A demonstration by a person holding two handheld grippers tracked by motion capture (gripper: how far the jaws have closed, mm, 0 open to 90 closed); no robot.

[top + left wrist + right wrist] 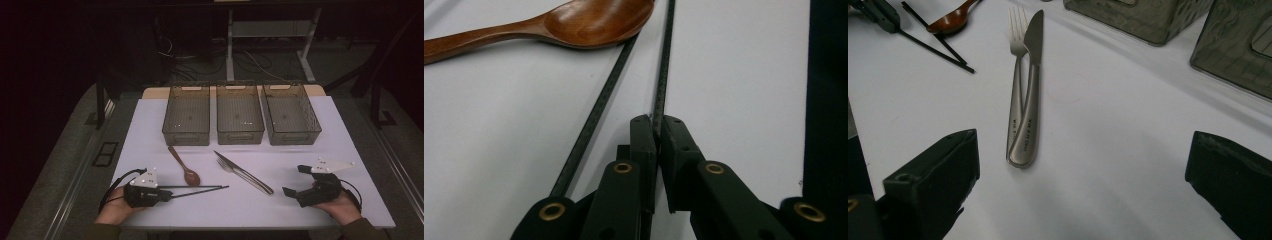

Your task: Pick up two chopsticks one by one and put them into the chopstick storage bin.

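The left gripper clamps one thin black chopstick beside the brown wooden spoon; the right gripper rests with its jaws wide apart.

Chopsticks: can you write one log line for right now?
left gripper: shut on chopstick | right gripper: open, near knife | bins: empty

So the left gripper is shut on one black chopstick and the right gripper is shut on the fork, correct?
Not quite. The left gripper is shut on one black chopstick, but the right gripper is open: the right gripper view shows its jaws wide apart, with the fork lying untouched ahead.
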